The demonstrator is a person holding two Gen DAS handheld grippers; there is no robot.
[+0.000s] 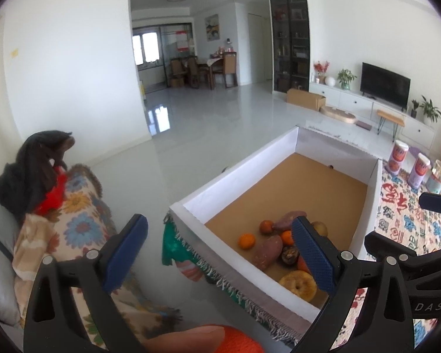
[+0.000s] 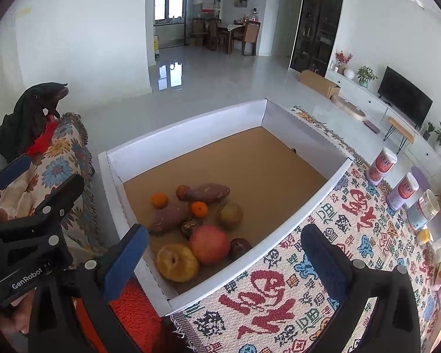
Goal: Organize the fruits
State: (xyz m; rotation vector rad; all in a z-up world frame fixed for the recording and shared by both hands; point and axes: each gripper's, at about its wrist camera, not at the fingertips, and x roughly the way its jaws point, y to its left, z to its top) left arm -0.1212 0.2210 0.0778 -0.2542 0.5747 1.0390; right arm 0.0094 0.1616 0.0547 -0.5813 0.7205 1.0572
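Both our left gripper (image 1: 220, 253) and right gripper (image 2: 225, 256) gape wide, empty, above the near end of the box (image 2: 191, 123) of fruit (image 2: 210, 248).

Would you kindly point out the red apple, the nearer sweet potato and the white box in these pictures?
red apple (image 2: 210, 244): right wrist view, middle of its top face.
nearer sweet potato (image 2: 169, 217): right wrist view, middle of its body.
white box (image 2: 188, 117): right wrist view, inside of its far wall.
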